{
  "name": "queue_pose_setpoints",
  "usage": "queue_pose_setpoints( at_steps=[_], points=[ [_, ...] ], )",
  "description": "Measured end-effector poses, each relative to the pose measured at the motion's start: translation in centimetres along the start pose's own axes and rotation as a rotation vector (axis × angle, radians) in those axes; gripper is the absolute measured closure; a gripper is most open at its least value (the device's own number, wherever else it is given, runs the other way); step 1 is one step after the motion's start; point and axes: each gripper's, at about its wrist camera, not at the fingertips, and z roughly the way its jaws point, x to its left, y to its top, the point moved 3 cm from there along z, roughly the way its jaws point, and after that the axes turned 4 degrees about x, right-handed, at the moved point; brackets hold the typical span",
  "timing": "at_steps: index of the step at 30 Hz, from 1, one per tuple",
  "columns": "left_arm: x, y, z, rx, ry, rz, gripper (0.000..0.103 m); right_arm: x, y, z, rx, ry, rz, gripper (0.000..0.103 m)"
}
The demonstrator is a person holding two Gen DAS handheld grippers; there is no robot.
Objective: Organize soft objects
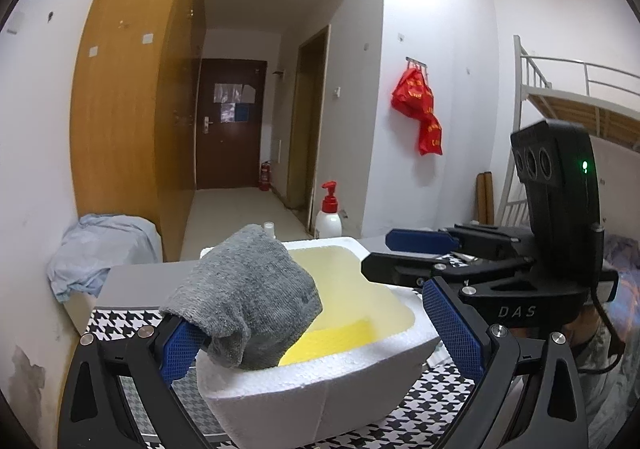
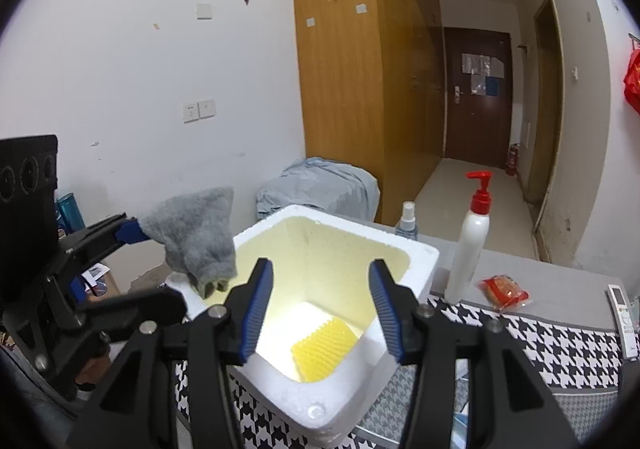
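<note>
A white foam box point(image 2: 420, 253) stands on the houndstooth table cover point(image 2: 540, 349), with a yellow ridged sponge point(image 2: 324, 345) lying on its floor. My right gripper point(image 2: 320, 265) hovers open over the box mouth, nothing between its blue pads. A grey knitted cloth point(image 1: 248, 293) is draped over the left finger of my left gripper point(image 1: 312, 309) and hangs over the box's near left rim. The left jaws stand wide apart, and the right pad point(image 1: 452, 325) does not touch the cloth. In the left wrist view the right gripper point(image 1: 378, 253) reaches in from the right above the box.
A white pump bottle with a red top point(image 2: 470, 245) and a small spray bottle point(image 2: 407, 223) stand behind the box. A red wrapped snack point(image 2: 505, 291) and a remote point(image 2: 624, 321) lie to the right. A blue-sheeted bundle point(image 2: 320, 189) sits by the wardrobe.
</note>
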Motion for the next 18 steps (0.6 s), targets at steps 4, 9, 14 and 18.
queue_pose_setpoints(
  at_steps=[4, 9, 14, 18],
  points=[
    [0.3, -0.2, -0.2, 0.003, -0.05, 0.013, 0.002, 0.2, 0.3, 0.1, -0.003, 0.023, -0.011, 0.045],
    [0.6, -0.5, -0.4, 0.01, -0.12, 0.048, 0.002, 0.3, 0.5, 0.0, -0.003, 0.067, -0.028, 0.045],
    [1.3, -1.0, -0.7, 0.017, -0.211, 0.056, 0.002, 0.6, 0.3, 0.4, 0.01, 0.138, -0.034, 0.045],
    [1.8, -1.1, -1.0, 0.017, -0.215, 0.054, 0.001, 0.7, 0.0, 1.0, 0.033, 0.206, -0.022, 0.045]
  ],
)
